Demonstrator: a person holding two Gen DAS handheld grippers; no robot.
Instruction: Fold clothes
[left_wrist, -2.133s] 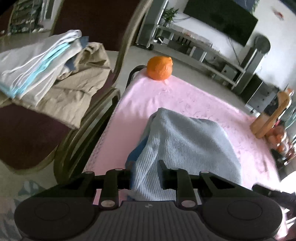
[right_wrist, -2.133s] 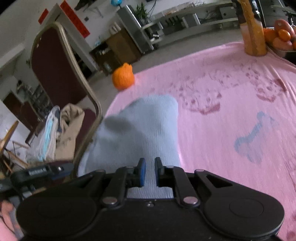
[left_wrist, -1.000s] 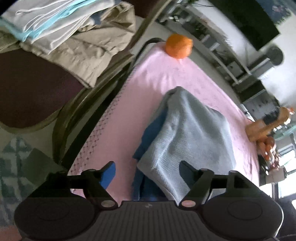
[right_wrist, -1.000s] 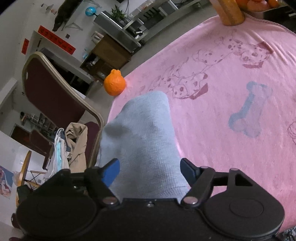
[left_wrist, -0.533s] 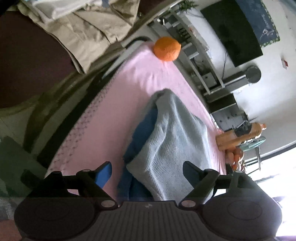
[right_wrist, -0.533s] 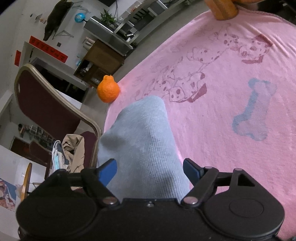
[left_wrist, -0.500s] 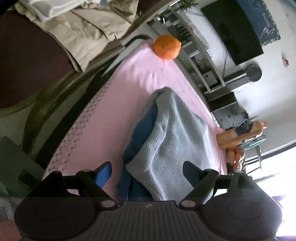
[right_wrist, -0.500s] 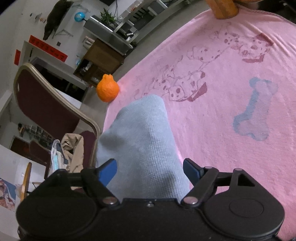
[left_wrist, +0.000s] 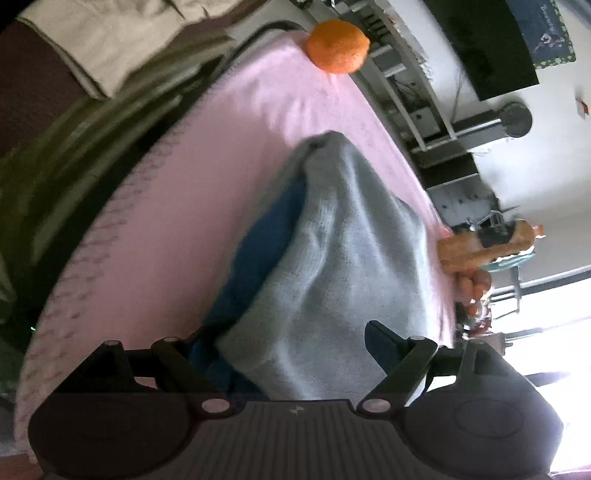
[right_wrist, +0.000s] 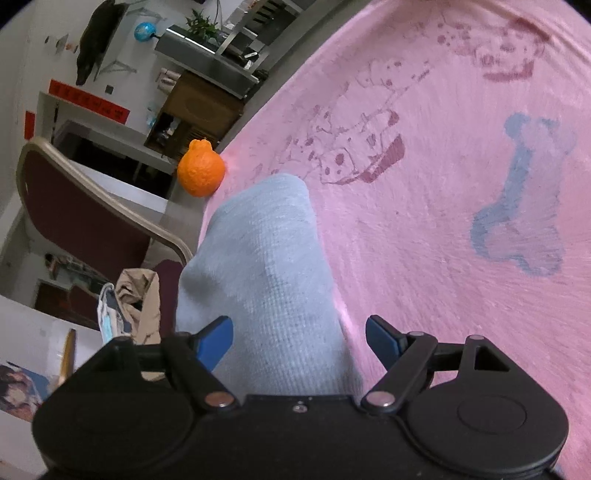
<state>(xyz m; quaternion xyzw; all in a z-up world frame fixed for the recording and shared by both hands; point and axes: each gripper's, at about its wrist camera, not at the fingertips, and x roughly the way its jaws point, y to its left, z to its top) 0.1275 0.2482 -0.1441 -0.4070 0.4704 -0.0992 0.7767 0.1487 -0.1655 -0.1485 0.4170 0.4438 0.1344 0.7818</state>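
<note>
Pink blanket (right_wrist: 461, 236) with dog and bone prints, folded clothes near its left edge.

Room beyond it holds shelving and a dark television (left_wrist: 487, 48) on the far wall, and a maroon chair (right_wrist: 81, 221) stands left of the surface with beige and white clothing (right_wrist: 136, 299) piled on its seat. Light blue knit garment (right_wrist: 266, 280) lies folded over a darker blue layer (left_wrist: 266, 251), with an orange (right_wrist: 201, 171) past its far end at the blanket's corner. Left gripper (left_wrist: 280, 343) and right gripper (right_wrist: 299, 336) each stand spread wide over the garment's near end, pads clear of the cloth, gripping nothing.
</note>
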